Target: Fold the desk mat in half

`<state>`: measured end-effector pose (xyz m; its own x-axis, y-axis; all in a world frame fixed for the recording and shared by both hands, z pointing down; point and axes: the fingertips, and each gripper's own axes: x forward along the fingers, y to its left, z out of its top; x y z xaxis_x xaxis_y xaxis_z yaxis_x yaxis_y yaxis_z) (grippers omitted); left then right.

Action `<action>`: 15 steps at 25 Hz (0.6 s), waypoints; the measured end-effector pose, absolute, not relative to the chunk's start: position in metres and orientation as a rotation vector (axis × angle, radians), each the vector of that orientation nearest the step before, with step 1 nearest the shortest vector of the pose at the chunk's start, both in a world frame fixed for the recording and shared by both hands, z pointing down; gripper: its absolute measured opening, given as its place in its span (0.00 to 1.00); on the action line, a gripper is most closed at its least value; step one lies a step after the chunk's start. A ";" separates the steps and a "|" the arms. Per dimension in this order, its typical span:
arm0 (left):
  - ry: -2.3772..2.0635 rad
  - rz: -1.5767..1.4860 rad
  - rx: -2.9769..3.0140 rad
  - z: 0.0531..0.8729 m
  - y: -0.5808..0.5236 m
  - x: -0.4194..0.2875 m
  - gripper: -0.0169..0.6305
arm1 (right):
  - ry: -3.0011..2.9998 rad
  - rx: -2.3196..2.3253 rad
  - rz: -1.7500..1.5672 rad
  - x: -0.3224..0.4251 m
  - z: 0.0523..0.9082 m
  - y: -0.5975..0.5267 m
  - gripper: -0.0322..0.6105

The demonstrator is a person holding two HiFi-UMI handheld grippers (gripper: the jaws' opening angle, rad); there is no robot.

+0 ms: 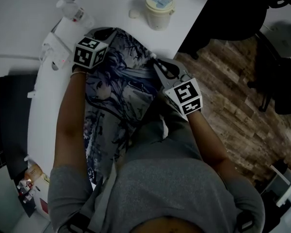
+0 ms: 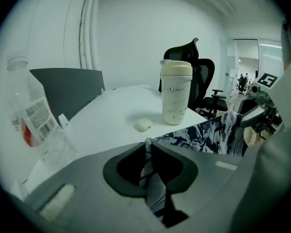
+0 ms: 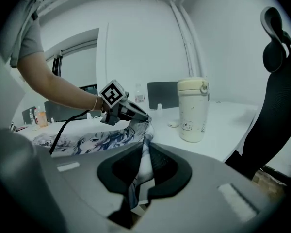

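Note:
The desk mat (image 1: 121, 96), printed with a blue-and-white anime drawing, lies lengthwise on the white desk (image 1: 19, 28), running away from the person. My left gripper (image 1: 104, 34) is shut on its far left corner, and the cloth is pinched between the pads in the left gripper view (image 2: 148, 142). My right gripper (image 1: 158, 66) is shut on the far right corner; the right gripper view shows the mat's edge (image 3: 140, 164) squeezed between the jaws (image 3: 144, 147). The far edge of the mat (image 2: 208, 135) hangs raised between the two grippers.
A cream tumbler (image 1: 159, 8) and a small white case (image 1: 134, 13) stand beyond the mat. A clear plastic bottle (image 1: 75, 14) lies at the far left. The desk's right edge drops to a wood floor (image 1: 233, 91) with office chairs (image 1: 281, 76).

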<state>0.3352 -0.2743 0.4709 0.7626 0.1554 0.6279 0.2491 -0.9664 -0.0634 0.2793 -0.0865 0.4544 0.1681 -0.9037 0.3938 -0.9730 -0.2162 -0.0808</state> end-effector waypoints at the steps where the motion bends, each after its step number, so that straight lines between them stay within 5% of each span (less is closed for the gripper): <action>1: -0.312 -0.975 -2.822 0.468 -0.275 0.332 0.10 | -1.849 2.244 0.534 0.277 0.451 -0.087 0.11; 15: -0.073 -0.832 -2.940 0.427 -0.285 0.284 0.10 | -2.099 2.098 0.450 0.228 0.411 -0.094 0.10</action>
